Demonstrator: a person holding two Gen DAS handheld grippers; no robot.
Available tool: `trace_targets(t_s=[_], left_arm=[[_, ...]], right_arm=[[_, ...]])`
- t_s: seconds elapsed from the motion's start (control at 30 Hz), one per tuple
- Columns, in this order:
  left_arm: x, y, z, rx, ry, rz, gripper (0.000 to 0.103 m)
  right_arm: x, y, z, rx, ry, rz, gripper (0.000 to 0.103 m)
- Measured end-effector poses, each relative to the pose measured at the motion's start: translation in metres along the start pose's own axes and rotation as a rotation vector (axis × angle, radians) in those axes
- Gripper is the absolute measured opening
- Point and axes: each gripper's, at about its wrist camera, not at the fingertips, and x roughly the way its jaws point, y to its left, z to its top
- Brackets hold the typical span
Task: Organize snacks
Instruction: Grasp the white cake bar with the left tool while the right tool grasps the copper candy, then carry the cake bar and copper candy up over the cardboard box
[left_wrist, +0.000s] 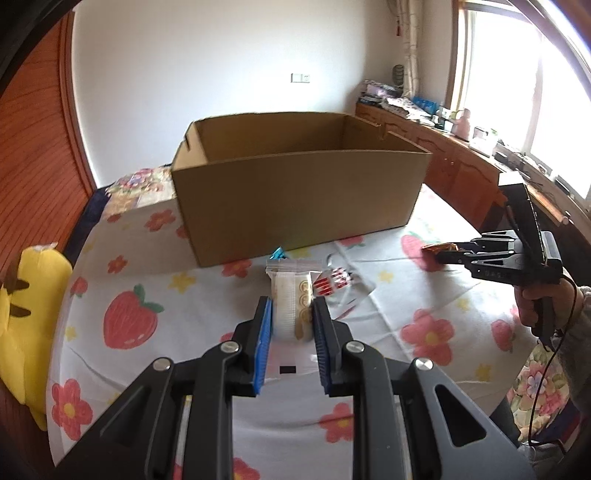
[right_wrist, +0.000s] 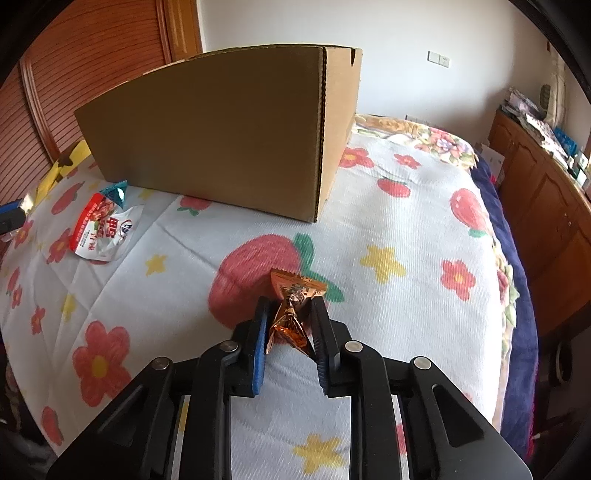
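My left gripper (left_wrist: 291, 308) is shut on a clear-wrapped pack of pale biscuits (left_wrist: 291, 295), held just above the flowered cloth in front of the open cardboard box (left_wrist: 295, 195). My right gripper (right_wrist: 290, 308) is shut on a small orange foil snack (right_wrist: 293, 295), low over the cloth, right of the box (right_wrist: 221, 136). It shows in the left wrist view (left_wrist: 448, 253) too, with the snack (left_wrist: 437, 249) at its tips. A red-and-white snack bag (right_wrist: 101, 230) and a small teal packet (right_wrist: 116, 192) lie by the box's near wall; they also show in the left view, the bag (left_wrist: 334, 282) and packet (left_wrist: 277, 254).
The box's inside floor is hidden. A yellow plush toy (left_wrist: 26, 317) lies at the cloth's left edge. A wooden sideboard (left_wrist: 461, 166) with clutter runs along the window at the right. A wooden slatted door (right_wrist: 92, 55) stands behind the box.
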Motion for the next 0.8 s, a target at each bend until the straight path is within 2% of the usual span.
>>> trace_targets(t_s=[0.37, 0.8], left_arm=[[0.002, -0.008, 0.016, 0.024, -0.028, 0.000, 0.020], [0.011, 0.000, 0.054, 0.036, -0.086, 0.017, 0.020]], right_arm=[[-0.045, 0.016, 0.007, -0.028, -0.092, 0.035, 0.020], [-0.085, 0.045, 0.050, -0.103, -0.226, 0.109, 0.020]])
